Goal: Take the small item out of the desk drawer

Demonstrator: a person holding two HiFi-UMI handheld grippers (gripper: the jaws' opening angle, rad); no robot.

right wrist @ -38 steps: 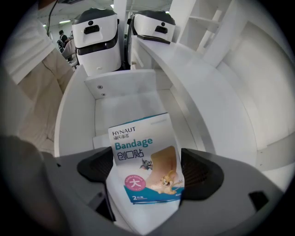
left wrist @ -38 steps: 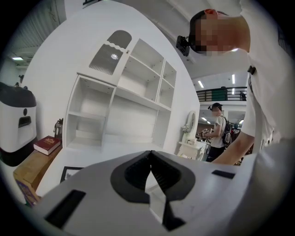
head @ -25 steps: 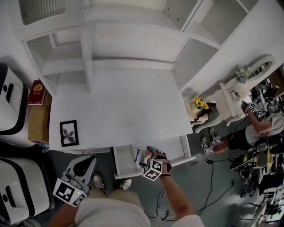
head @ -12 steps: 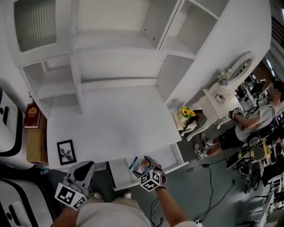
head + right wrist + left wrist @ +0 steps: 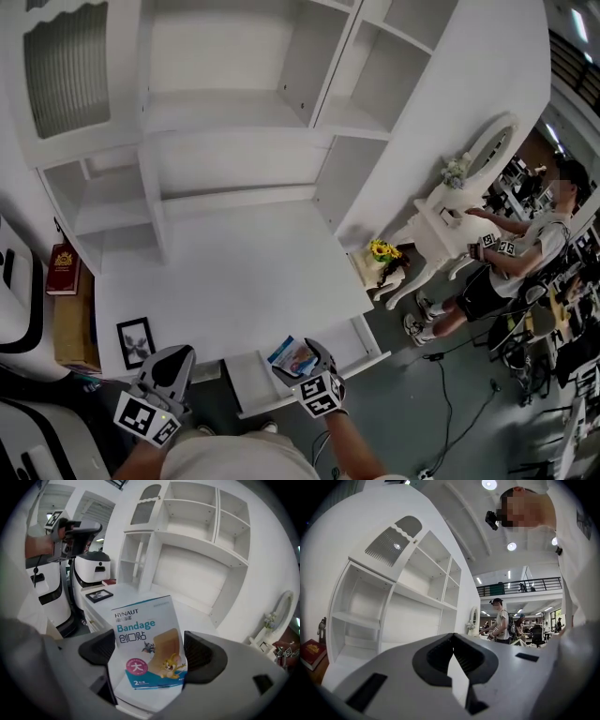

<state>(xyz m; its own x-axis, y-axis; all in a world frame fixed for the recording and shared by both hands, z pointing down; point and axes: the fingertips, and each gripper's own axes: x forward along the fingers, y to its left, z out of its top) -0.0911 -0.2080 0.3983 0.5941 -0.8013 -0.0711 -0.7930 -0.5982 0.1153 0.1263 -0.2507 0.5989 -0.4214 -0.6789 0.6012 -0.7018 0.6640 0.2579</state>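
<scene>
My right gripper is shut on a small bandage box, white and blue with a cartoon print, and holds it over the open desk drawer close to the desk's front edge. In the right gripper view the box stands upright between the two dark pads of that gripper. My left gripper hangs low at the left of the drawer, away from it. Its pads meet at the tips in the left gripper view, with nothing between them.
The white desk top carries a black picture frame at its left front. Open shelves rise behind. A red book lies at the left. A person stands at a white vanity on the right.
The right gripper has kept hold of the bandage box and raised it from inside the drawer. The head view has swung upward. The left gripper stays low at the left.
</scene>
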